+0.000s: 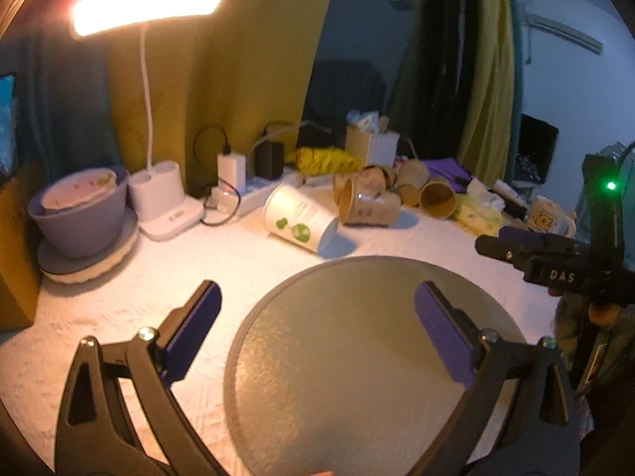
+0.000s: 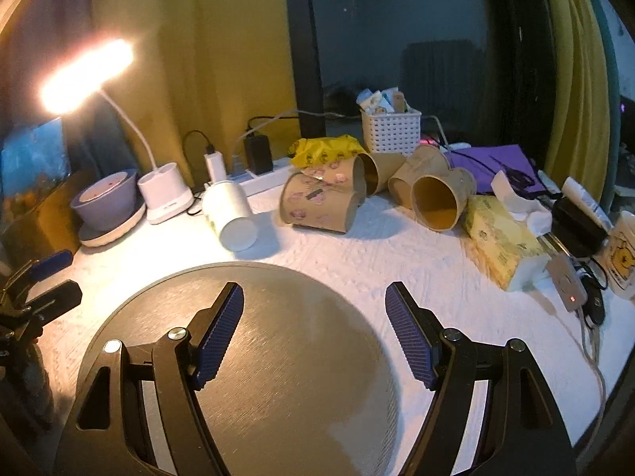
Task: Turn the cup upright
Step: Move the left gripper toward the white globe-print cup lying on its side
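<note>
A white paper cup (image 1: 299, 220) with green prints lies on its side on the white table cover, behind a round grey mat (image 1: 357, 357). In the right wrist view the cup (image 2: 232, 216) shows its base toward me. My left gripper (image 1: 317, 297) is open and empty above the mat's near part. My right gripper (image 2: 315, 301) is open and empty over the mat (image 2: 278, 377); it also shows in the left wrist view (image 1: 512, 244) at the right edge. The left gripper's fingers (image 2: 51, 261) show at the left edge of the right wrist view.
Several brown paper cups (image 2: 321, 202) lie in a pile behind the mat. A lit desk lamp (image 1: 164, 202), a purple bowl (image 1: 79, 214), a power strip (image 2: 262, 176), a white basket (image 2: 391, 129), a tissue pack (image 2: 502, 238) and a mug (image 2: 621, 256) line the back and right.
</note>
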Tool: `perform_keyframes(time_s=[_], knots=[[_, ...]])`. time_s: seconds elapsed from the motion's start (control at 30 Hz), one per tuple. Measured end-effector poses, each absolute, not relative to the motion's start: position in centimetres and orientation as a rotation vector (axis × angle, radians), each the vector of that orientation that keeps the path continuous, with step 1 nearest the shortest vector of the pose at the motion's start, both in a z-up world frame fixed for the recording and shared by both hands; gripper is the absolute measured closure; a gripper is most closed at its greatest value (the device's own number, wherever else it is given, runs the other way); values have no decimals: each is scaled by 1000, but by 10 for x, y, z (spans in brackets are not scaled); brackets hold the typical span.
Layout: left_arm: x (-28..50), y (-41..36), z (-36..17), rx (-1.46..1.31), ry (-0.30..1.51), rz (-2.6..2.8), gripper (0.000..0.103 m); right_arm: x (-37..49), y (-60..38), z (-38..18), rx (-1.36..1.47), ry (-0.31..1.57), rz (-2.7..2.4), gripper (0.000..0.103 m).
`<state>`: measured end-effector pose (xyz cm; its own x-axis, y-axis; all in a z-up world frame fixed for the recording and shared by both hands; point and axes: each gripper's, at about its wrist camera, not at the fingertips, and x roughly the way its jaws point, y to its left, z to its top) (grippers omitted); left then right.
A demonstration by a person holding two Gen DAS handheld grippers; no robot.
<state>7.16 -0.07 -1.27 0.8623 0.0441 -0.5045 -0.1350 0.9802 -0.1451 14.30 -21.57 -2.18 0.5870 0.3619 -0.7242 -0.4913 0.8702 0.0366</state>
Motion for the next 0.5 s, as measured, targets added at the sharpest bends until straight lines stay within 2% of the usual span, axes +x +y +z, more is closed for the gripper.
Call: perform_keyframes(time_s=[0.5], knots=[[211, 21, -26, -349, 761, 115, 4, 257, -224, -38, -77, 861, 529, 26]])
